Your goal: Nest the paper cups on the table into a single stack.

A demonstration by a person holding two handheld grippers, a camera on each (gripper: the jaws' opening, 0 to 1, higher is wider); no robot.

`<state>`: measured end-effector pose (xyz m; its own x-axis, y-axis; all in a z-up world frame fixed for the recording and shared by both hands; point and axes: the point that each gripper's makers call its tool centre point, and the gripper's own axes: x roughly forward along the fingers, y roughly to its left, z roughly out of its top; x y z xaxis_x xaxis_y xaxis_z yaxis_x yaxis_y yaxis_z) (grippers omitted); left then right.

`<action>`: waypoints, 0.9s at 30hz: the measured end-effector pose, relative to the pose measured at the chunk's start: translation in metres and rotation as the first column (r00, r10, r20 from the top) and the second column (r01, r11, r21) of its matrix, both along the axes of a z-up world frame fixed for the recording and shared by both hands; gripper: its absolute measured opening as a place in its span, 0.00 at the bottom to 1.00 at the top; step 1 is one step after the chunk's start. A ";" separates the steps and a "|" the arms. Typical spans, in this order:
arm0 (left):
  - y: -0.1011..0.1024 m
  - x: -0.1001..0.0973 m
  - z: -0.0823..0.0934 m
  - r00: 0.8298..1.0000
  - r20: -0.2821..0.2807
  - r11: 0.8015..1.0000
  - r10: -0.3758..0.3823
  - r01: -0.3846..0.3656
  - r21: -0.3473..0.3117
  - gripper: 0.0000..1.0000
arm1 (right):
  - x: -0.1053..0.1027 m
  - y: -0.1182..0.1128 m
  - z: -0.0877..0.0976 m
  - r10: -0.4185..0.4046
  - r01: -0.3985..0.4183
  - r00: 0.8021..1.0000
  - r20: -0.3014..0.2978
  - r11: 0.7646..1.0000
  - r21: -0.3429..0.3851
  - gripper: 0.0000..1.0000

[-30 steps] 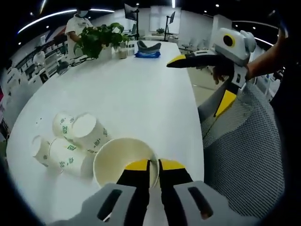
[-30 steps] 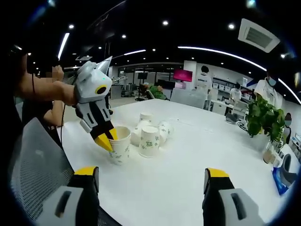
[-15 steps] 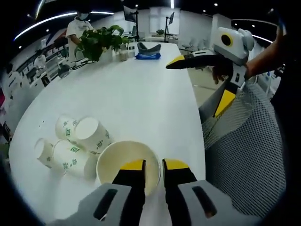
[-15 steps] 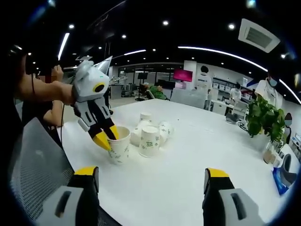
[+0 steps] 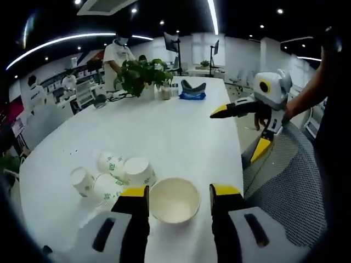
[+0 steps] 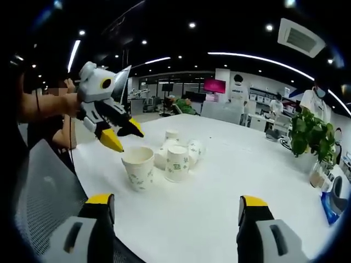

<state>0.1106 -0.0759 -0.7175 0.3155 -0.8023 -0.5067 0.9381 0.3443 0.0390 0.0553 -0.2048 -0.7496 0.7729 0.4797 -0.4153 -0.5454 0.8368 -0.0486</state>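
We see the upright cup [image 5: 174,199] standing free on the table [image 5: 164,131], our left gripper [image 5: 178,198] above it with jaws apart; the right gripper [image 6: 176,211] waits, jaws wide; the other cups [image 5: 118,172] lie clustered just beside; next we should take one by its rim, keep it level, and lower it mouth-up, centred, into the upright cup.

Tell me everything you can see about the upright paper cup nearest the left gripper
The upright paper cup is white paper with small green printed marks on its wall and a rolled rim. It stands mouth up, looks empty inside, and rests on the white table near the edge. Nothing grips it: the left gripper hangs open just above it. The other cups, one mouth down and some tipped over, cluster beside it; whether they touch it is unclear.
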 end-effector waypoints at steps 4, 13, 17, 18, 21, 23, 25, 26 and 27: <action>0.015 0.001 0.003 0.999 0.007 0.999 0.043 -0.043 -0.019 0.53 | 0.001 -0.003 -0.001 -0.006 0.006 1.000 -0.019 1.000 -0.002 0.95; 0.033 -0.004 0.004 0.994 0.005 0.992 0.109 -0.109 -0.057 0.70 | 0.012 0.002 0.011 0.030 -0.030 0.999 -0.023 0.999 -0.012 0.92; 0.035 -0.010 0.004 0.994 0.009 0.992 0.111 -0.110 -0.058 0.76 | 0.022 0.009 0.022 0.057 -0.058 0.998 -0.009 0.998 -0.013 0.91; 0.034 -0.011 0.006 0.994 0.013 0.992 0.109 -0.108 -0.060 0.76 | 0.025 0.010 0.024 0.059 -0.059 0.998 -0.007 0.998 -0.010 0.90; 0.036 -0.011 0.011 0.992 0.017 0.989 0.128 -0.126 -0.073 0.78 | 0.033 0.014 0.030 0.073 -0.073 0.997 -0.003 0.997 0.001 0.90; 0.037 -0.009 0.015 0.989 0.030 0.986 0.141 -0.138 -0.091 0.81 | 0.038 0.018 0.032 0.089 -0.089 0.996 0.005 0.996 -0.008 0.89; 0.039 -0.009 0.017 0.988 0.026 0.983 0.154 -0.151 -0.101 0.82 | 0.044 0.020 0.034 0.095 -0.095 0.995 0.009 0.995 -0.012 0.88; 0.040 -0.009 0.017 0.987 0.026 0.983 0.157 -0.154 -0.103 0.84 | 0.048 0.021 0.036 0.100 -0.099 0.995 0.014 0.995 -0.012 0.88; 0.042 -0.009 0.018 0.986 0.026 0.981 0.164 -0.160 -0.106 0.86 | 0.051 0.022 0.037 0.104 -0.103 0.994 0.016 0.995 -0.014 0.87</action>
<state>0.1013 -0.0344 -0.7000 0.4618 -0.7866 -0.4099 0.8681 0.4957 0.0268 0.1065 -0.1827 -0.7128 0.7263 0.5519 -0.4098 -0.6280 0.7751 -0.0691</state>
